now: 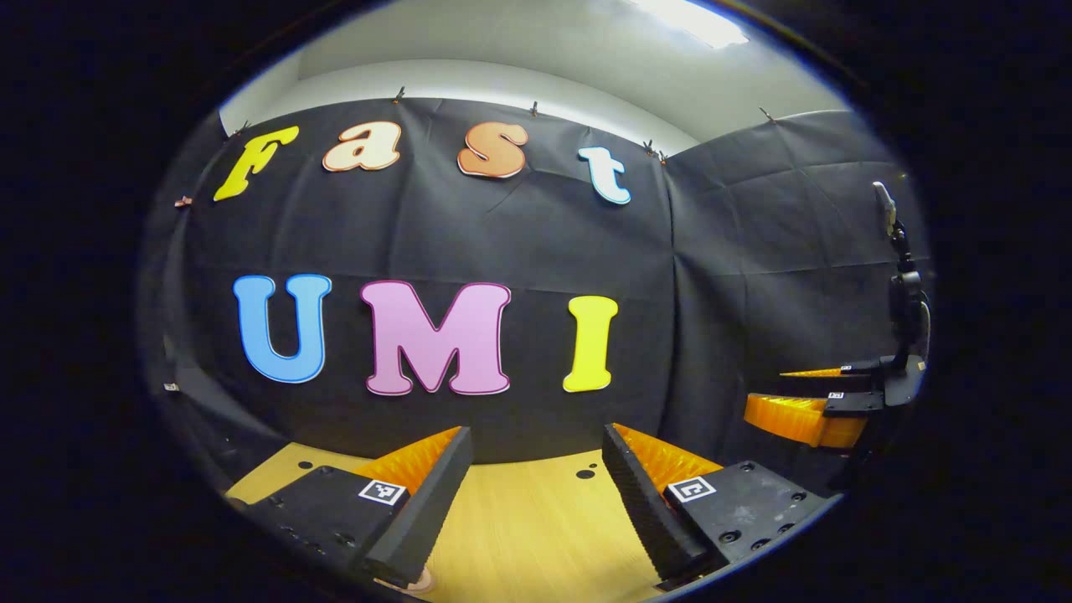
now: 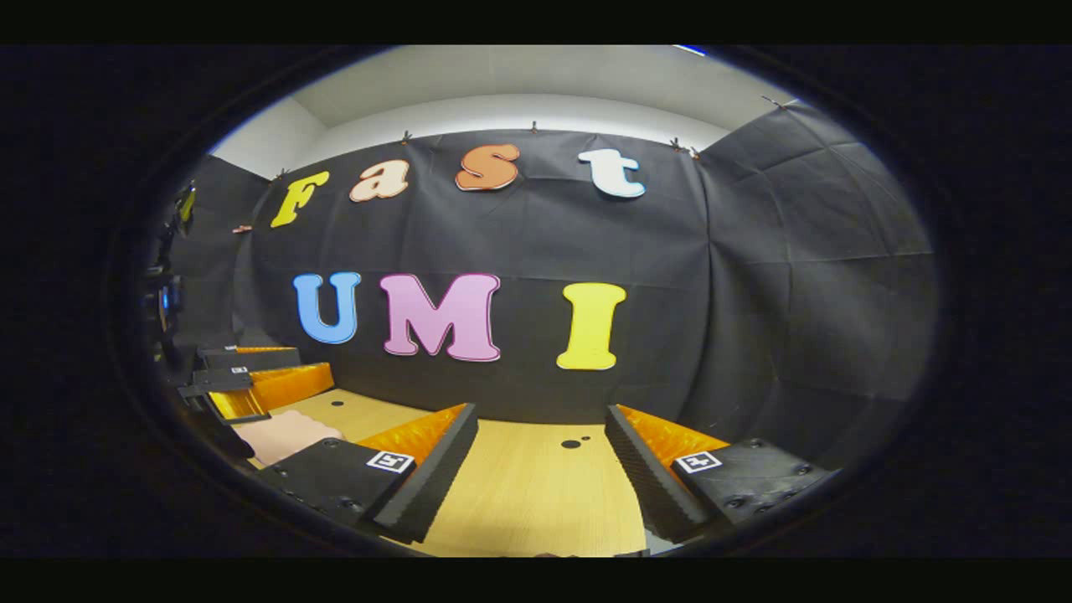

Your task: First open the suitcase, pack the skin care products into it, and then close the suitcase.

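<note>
Left tongs [image 1: 536,434] agape, right tongs [image 2: 540,412] agape

table [image 1: 519,519] before booth wall [image 1: 469,243]

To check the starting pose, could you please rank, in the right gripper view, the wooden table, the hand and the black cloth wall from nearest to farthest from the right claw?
1. The wooden table, directly beneath the open right claw.
2. The hand, off to the left, holding the left claw.
3. The black cloth wall, straight ahead beyond the table's far edge.
</note>
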{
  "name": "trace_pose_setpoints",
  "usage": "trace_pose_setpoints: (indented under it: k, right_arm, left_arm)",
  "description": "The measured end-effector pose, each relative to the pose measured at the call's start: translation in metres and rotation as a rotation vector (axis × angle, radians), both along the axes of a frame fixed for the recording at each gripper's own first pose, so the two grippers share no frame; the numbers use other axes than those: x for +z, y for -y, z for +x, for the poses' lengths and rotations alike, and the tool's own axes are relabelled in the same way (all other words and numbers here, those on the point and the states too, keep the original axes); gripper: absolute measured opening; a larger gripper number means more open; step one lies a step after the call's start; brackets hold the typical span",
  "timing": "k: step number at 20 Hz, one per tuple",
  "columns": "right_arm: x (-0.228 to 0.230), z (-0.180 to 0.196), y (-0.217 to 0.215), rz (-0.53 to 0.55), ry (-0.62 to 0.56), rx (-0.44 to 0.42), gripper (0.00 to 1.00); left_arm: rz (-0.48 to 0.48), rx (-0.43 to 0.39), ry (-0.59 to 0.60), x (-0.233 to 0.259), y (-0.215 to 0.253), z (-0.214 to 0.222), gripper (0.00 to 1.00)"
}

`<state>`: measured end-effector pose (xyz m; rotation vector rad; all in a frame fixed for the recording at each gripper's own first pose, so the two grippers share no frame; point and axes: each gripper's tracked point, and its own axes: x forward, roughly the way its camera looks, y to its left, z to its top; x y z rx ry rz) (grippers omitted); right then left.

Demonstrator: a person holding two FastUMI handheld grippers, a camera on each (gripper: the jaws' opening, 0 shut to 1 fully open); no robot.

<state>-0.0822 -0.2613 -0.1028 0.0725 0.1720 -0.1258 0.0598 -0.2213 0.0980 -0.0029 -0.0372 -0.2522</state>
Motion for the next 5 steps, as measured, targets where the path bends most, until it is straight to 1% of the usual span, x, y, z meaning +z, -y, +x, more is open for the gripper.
trace_pose_setpoints:
  k: [2, 5]
  right_arm:
    - [0.001, 0.01, -0.007, 0.032, 0.004, 0.0, 0.9]
    - [0.004, 0.03, -0.024, 0.049, 0.02, 0.039, 0.89]
  left_arm:
    - [0.014, 0.06, 0.008, 0.007, -0.019, -0.009, 0.97]
    - [0.0, 0.138, 0.011, 0.017, -0.052, -0.027, 0.98]
